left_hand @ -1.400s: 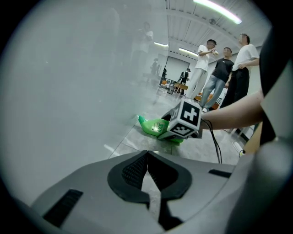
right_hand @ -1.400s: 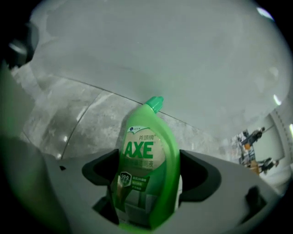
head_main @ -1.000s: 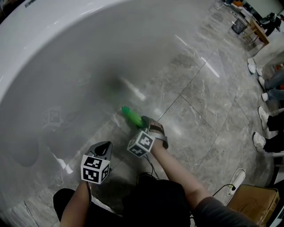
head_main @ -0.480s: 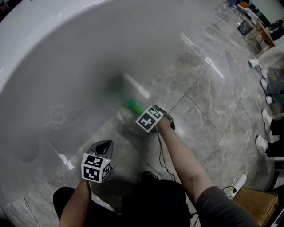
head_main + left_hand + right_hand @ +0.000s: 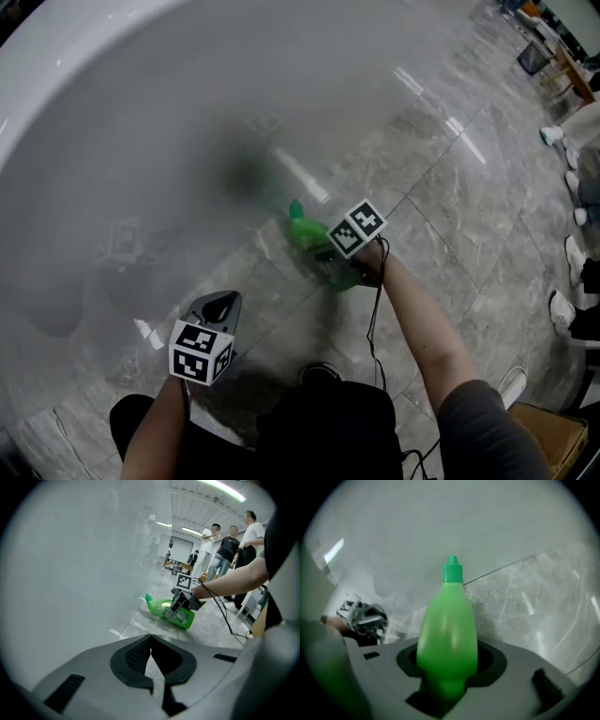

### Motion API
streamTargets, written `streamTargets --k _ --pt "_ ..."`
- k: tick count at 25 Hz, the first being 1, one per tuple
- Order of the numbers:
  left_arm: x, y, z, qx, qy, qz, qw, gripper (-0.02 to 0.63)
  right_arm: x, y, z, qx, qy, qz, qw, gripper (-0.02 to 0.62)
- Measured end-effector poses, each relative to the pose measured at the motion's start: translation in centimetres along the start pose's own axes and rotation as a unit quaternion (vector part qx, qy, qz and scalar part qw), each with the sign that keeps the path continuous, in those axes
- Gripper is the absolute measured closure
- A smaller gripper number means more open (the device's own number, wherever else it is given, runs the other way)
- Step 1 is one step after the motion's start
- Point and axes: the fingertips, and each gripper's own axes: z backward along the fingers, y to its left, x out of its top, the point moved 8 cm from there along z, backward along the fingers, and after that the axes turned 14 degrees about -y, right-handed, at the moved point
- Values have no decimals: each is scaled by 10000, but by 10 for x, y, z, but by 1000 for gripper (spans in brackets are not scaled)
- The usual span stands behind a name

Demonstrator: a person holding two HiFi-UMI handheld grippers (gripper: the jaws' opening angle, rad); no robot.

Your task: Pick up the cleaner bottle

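- The bottle [image 5: 307, 234] is bright green and lies on its side on the grey marble floor [image 5: 450, 216], close to the curved white tub [image 5: 141, 112], with its cap pointing toward the tub.
- The right gripper [image 5: 449, 662] has the bottle's body between its jaws, which are closing. The pads sit against the green sides, and the neck and cap stick out past them.
- From the left gripper view the bottle shows a pale label [image 5: 174, 613] on its side. The print is too small and too covered by the jaws to read, so no brand can be made out.
- The left gripper [image 5: 150, 641] hangs low over the floor, well apart from the bottle. Its jaws are pressed together with nothing between them.
- Each gripper carries a cube with black-and-white square markers, one on the left [image 5: 200, 354] and one on the right [image 5: 356, 228]. These are patterns only, with no letters.
- A black cable [image 5: 375, 314] runs along the right forearm.
- Several people [image 5: 229, 545] stand farther back in the room, and shoes [image 5: 561, 307] show at the floor's right edge.
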Motion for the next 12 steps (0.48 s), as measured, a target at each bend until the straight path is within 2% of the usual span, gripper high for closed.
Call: streamTargets --k 2,4,7,9,12 --pt "1 2 1 38 3 38 10000 594 -12 2 5 650 -825 -829 9910 405" --pt "1 4 1 46 0 70 10000 594 -25 3 9 1078 -1663 -1463 9692 405" --pt "-1 4 0 -11 -25 146 9999 594 -44 8 11 1407 -2656 -2185 9284 405" --pt "0 2 1 -67 -74 256 9996 594 -49 17 15 1637 -3203 -2490 8992 405" --pt "18 -4 3 -114 -112 316 9994 593 -39 37 37 1627 -3754 -2726 8708 405"
